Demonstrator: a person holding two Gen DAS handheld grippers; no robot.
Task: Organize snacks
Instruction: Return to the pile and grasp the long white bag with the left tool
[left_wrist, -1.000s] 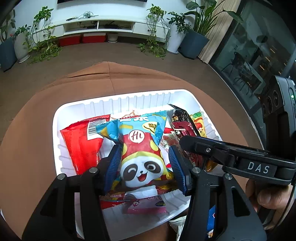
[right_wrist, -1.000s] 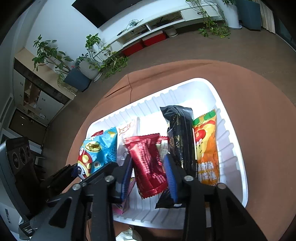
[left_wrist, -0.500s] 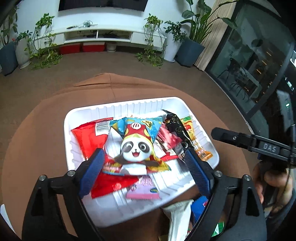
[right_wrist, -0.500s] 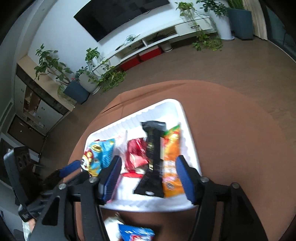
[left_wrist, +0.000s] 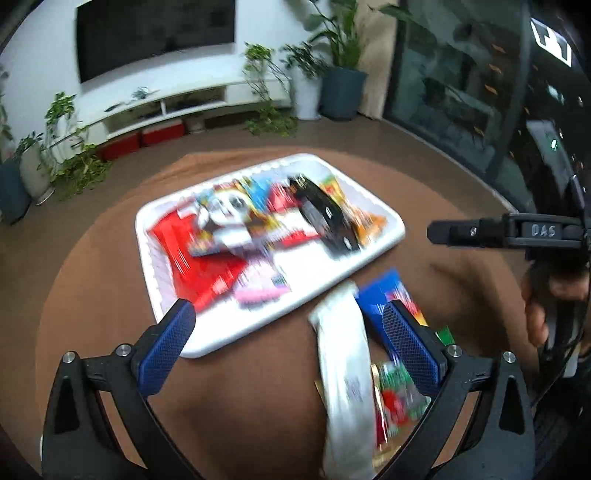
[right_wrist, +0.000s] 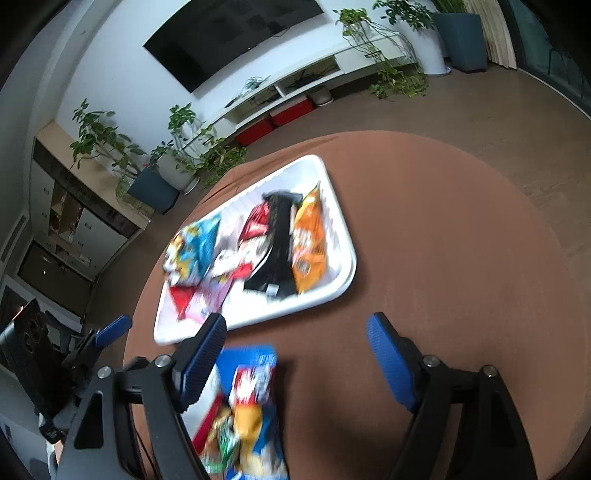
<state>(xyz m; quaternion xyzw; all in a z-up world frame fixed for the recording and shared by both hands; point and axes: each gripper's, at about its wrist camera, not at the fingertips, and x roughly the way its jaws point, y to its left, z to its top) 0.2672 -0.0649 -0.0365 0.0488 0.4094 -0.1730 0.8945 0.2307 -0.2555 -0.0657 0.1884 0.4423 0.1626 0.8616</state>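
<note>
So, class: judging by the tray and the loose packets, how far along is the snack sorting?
Done: several packets lie in the white tray. In hand: nothing; the left gripper and right gripper have just opened, empty. Left: the white packet and blue packet on the table.

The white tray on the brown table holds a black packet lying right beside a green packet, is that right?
Not quite. The packet beside the black packet in the white tray is orange, not green. The right wrist view shows the two lying side by side near the tray's right end; the tray does sit on the brown table.
</note>
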